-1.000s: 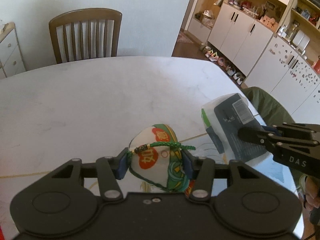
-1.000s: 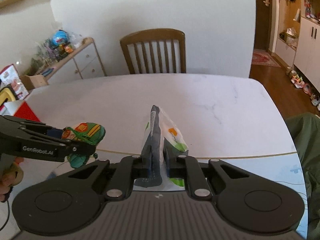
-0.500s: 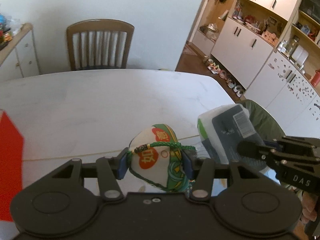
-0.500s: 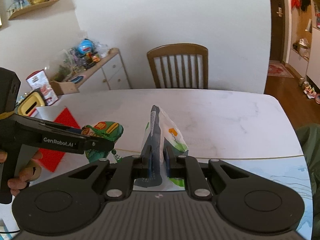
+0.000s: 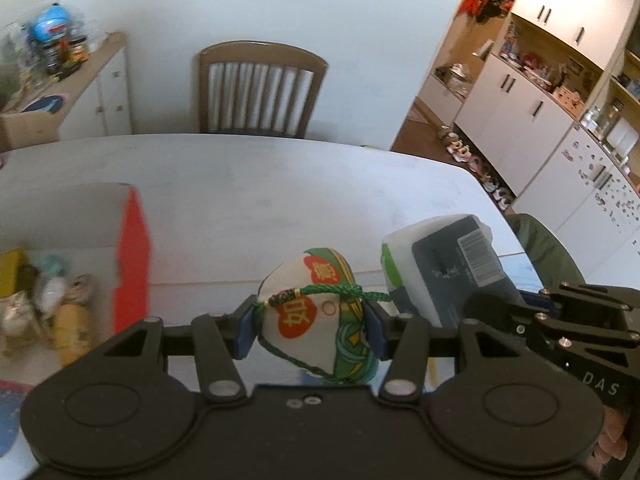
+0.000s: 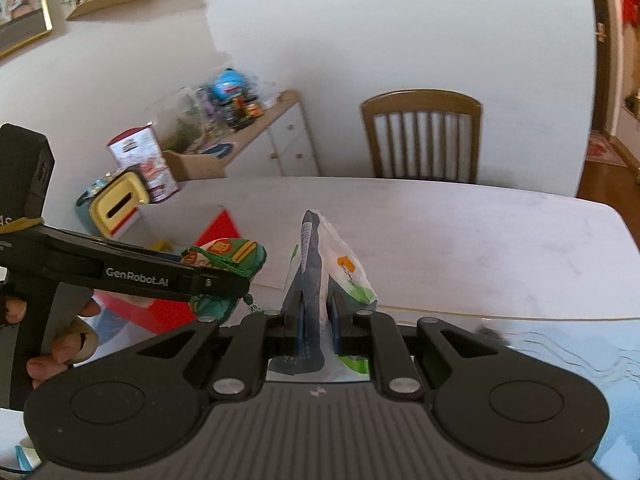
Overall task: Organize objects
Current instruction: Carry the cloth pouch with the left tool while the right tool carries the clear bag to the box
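Observation:
My left gripper (image 5: 310,326) is shut on a small cloth pouch (image 5: 316,312), white with red and green print and a green cord, held above the white table (image 5: 248,188). The same pouch (image 6: 228,256) shows in the right wrist view, pinched by the left gripper (image 6: 224,276) at the left. My right gripper (image 6: 318,316) is shut on a flat white and dark grey packet (image 6: 320,264) with green marks, standing on edge between the pads. That packet (image 5: 452,268) appears at the right of the left wrist view.
A red-sided box (image 5: 130,256) with several small items inside stands at the table's left; the box (image 6: 218,226) also shows left of the pouch. A wooden chair (image 5: 258,88) is at the far side. A cluttered sideboard (image 6: 240,136) lines the left wall, white cabinets (image 5: 520,116) the right.
Both grippers have risen and swung left with the pouch and packet still held. The red box and the sideboard have come into view at the left.

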`<state>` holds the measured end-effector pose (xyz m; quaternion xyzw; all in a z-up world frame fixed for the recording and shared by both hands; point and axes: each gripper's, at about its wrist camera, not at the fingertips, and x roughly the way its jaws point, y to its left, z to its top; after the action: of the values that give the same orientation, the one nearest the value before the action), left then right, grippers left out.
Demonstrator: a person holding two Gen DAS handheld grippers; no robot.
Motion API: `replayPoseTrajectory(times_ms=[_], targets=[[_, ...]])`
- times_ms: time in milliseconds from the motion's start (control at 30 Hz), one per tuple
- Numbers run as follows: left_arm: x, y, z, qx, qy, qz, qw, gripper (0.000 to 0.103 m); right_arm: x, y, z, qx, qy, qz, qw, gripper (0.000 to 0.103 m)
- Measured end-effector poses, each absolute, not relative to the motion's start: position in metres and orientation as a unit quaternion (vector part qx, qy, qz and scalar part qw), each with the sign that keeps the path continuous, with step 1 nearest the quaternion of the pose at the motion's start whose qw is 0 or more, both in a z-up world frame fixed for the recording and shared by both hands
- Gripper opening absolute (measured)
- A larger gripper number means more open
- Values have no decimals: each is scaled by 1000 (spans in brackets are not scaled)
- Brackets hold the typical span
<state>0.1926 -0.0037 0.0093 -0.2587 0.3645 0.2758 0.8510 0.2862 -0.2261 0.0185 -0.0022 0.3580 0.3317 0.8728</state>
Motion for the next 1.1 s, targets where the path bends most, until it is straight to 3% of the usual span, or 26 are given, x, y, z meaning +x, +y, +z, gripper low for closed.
replayPoseTrajectory(times_ms=[600,1100], targets=[[67,101,28,-257,343,337,838,53,277,-57,30,-25,352,368,860,13],[11,176,-10,-249,368,397,803,53,302,54,2,-75,364,364,854,13]])
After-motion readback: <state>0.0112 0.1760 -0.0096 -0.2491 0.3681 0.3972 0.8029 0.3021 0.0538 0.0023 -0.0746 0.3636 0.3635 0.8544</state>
